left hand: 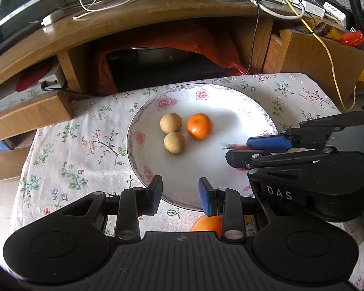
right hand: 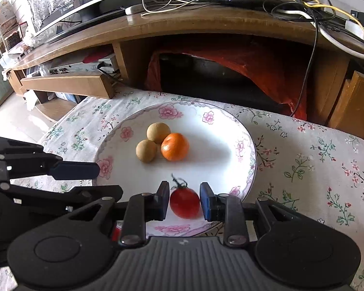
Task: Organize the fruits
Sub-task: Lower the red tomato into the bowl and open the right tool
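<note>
Clamped between my right gripper's (right hand: 184, 201) pads, a cherry tomato (right hand: 185, 202) is hanging over the plate (right hand: 245, 169), joining the fruits; my left gripper (left hand: 180, 195) is waiting nearly closed, empty.

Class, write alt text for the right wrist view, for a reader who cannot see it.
The right claw is shut on a small red tomato above the near rim of a floral plate. Two brown round fruits and an orange sit on the plate; the left claw shows at left.
</note>
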